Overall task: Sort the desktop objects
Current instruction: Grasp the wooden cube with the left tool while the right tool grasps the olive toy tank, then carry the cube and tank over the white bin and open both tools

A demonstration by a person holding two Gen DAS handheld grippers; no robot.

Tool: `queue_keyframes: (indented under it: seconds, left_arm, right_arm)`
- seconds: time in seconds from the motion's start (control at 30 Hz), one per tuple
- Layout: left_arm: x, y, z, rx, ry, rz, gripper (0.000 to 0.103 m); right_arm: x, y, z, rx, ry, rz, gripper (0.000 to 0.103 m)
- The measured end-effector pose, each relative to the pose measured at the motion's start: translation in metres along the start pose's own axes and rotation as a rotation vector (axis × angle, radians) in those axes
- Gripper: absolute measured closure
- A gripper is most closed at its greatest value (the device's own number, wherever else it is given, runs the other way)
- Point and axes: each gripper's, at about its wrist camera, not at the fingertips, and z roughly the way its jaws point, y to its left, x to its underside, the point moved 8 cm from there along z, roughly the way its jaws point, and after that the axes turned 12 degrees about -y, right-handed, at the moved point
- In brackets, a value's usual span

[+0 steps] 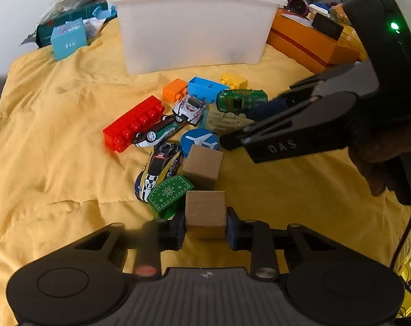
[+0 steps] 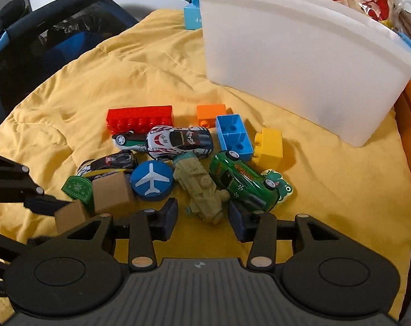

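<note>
My left gripper sits at the near edge of the toy pile, its pads pressed on both sides of a wooden cube that rests on the yellow cloth. A second wooden cube stands just behind it. In the right wrist view, my right gripper is open around the near end of a beige toy train, with a gap showing on the left side. A green car lies against the right finger. The blue airplane disc is just left of the train.
A white plastic bin stands behind the pile. Red, orange, blue and yellow bricks and several toy cars lie in the heap. An orange box and clutter line the back right. A dark chair is at the left.
</note>
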Motion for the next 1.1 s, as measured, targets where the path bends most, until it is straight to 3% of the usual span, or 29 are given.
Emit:
queue_keyframes:
  seconds: [0.17, 0.23, 0.3, 0.63, 0.8, 1.1]
  left_arm:
    - [-0.006, 0.0, -0.01, -0.007, -0.02, 0.014, 0.071]
    - [-0.014, 0.002, -0.018, -0.012, -0.044, 0.015, 0.071]
    - [-0.024, 0.006, -0.027, -0.017, -0.076, 0.008, 0.071]
    - [-0.087, 0.048, -0.045, -0.063, -0.18, -0.061, 0.071]
    - [-0.124, 0.063, -0.037, -0.075, -0.202, -0.062, 0.071]
    - [-0.199, 0.077, -0.01, -0.075, -0.198, -0.071, 0.07]
  right_arm:
    - [-0.007, 0.001, 0.003, 0.017, -0.022, -0.02, 0.053]
    - [-0.006, 0.001, 0.006, -0.012, -0.006, -0.005, 0.064]
    - [-0.006, -0.002, 0.002, -0.028, -0.016, 0.019, 0.065]
    - [-0.011, -0.037, -0.065, -0.02, -0.137, 0.272, 0.065]
    - [-0.041, -0.062, -0.09, 0.021, -0.214, 0.359, 0.064]
    - [-0.122, -0.103, -0.101, 0.072, -0.317, 0.362, 0.064]
